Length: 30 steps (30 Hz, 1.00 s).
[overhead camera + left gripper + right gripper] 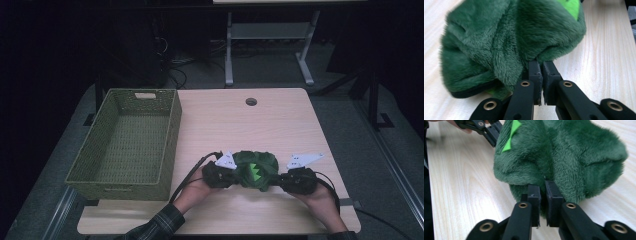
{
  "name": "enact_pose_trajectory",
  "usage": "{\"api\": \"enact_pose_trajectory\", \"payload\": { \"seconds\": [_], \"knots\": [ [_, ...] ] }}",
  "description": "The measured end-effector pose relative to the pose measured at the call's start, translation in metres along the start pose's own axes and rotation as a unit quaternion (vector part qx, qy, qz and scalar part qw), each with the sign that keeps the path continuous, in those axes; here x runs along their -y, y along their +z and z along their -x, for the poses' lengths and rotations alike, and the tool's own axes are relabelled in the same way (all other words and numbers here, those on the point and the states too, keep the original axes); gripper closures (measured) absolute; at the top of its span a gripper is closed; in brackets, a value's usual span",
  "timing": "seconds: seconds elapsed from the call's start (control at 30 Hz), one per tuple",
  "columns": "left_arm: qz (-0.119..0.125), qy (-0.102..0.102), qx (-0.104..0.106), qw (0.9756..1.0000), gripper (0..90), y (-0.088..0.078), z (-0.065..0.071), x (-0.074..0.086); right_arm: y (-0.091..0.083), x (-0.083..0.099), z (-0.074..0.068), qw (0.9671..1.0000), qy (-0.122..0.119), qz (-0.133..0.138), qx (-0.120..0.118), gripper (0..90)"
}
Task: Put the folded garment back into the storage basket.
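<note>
Near the desk's (280, 115) front edge, one green plush (256, 170) lies on the wood between two grippers. The left gripper (231, 176) is clamped on the plush's left side, its jaws pinching the fur. The right gripper (281, 179) is likewise pinched onto the right side. Farther back, along the left edge, stands one green woven basket (172, 135).
</note>
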<state>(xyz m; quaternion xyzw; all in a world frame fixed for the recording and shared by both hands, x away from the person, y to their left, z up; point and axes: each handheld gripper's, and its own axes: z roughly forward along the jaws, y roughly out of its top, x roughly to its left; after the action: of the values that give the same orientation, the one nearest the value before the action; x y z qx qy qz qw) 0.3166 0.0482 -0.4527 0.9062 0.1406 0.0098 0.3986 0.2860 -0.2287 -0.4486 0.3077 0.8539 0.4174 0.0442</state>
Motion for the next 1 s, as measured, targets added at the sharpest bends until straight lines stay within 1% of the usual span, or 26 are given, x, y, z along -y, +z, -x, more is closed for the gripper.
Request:
{"api": "enact_pose_trajectory", "payload": {
  "seconds": [0.03,0.1,0.13,0.17,0.2,0.23,0.3,0.37,0.43,0.53,0.57,0.6,0.67,0.7,0.73,0.77,0.87,0.93,0.97,1.0],
  "knots": [
    [-0.001,0.000,0.001,1.0000,84.3,0.001,0.001,0.001,0.001,0.002,0.000,1.0000,0.001,-0.005,0.001,78.1],
    [0.000,-0.003,0.006,1.0000,78.0,0.001,0.002,0.001,0.000,0.005,0.000,0.9999,0.010,0.001,-0.008,69.7],
    [0.002,-0.002,0.008,1.0000,75.1,0.000,0.004,0.002,-0.001,0.006,0.000,0.9998,0.018,-0.004,-0.010,68.5],
    [0.001,-0.002,0.009,1.0000,72.0,-0.002,0.006,0.002,-0.002,0.007,0.001,0.9997,0.020,-0.006,-0.012,67.2],
    [0.006,-0.003,0.010,0.9999,69.7,-0.004,0.007,0.002,-0.005,0.008,0.000,0.9996,0.023,-0.006,-0.013,65.6],
    [0.007,-0.002,0.010,0.9999,68.6,-0.007,0.009,0.002,-0.007,0.009,-0.001,0.9997,0.021,-0.005,-0.013,63.8],
    [0.009,-0.003,0.010,0.9999,65.2,-0.012,0.011,0.003,-0.011,0.011,-0.003,0.9997,0.023,0.000,-0.012,60.7],
    [0.009,-0.005,0.009,0.9999,61.6,-0.015,0.013,0.005,-0.014,0.013,-0.004,0.9996,0.025,-0.010,-0.006,56.4],
    [0.006,-0.007,0.010,0.9999,59.9,-0.018,0.014,0.006,-0.016,0.016,-0.005,0.9995,0.030,-0.014,-0.005,55.6],
    [0.013,-0.005,0.010,0.9999,59.3,-0.023,0.017,0.006,-0.021,0.017,-0.007,0.9996,0.027,-0.001,0.000,58.3],
    [0.015,-0.004,0.008,0.9998,59.4,-0.025,0.018,0.005,-0.023,0.016,-0.007,0.9997,0.024,0.005,0.001,60.8],
    [0.018,-0.003,0.007,0.9998,60.2,-0.027,0.018,0.005,-0.025,0.014,-0.008,0.9995,0.028,0.012,0.003,64.1],
    [0.027,-0.002,0.002,0.9996,65.1,-0.031,0.018,0.002,-0.027,0.010,-0.007,0.9994,0.024,0.023,0.001,67.8],
    [0.031,-0.003,0.001,0.9995,68.3,-0.033,0.017,0.000,-0.028,0.006,-0.006,0.9994,0.024,0.026,0.005,70.5],
    [0.035,-0.004,0.002,0.9994,72.5,-0.035,0.015,-0.003,-0.028,0.002,-0.005,0.9992,0.027,0.028,0.006,73.7],
    [0.039,-0.007,0.000,0.9992,75.7,-0.037,0.013,-0.006,-0.028,-0.002,-0.004,0.9992,0.022,0.033,0.007,76.0],
    [0.046,-0.012,-0.008,0.9988,85.0,-0.042,0.006,-0.015,-0.028,-0.015,0.000,0.9991,0.013,0.035,0.018,85.1],
    [0.048,-0.017,-0.015,0.9986,89.3,-0.044,-0.001,-0.021,-0.026,-0.024,0.005,0.9988,0.011,0.037,0.029,89.8],
    [0.049,-0.020,-0.018,0.9984,89.6,-0.044,-0.005,-0.024,-0.024,-0.028,0.008,0.9988,0.012,0.034,0.032,89.9],
    [0.047,-0.024,-0.023,0.9983,89.6,-0.044,-0.009,-0.027,-0.023,-0.031,0.011,0.9987,0.011,0.038,0.034,89.9]
  ]
}}
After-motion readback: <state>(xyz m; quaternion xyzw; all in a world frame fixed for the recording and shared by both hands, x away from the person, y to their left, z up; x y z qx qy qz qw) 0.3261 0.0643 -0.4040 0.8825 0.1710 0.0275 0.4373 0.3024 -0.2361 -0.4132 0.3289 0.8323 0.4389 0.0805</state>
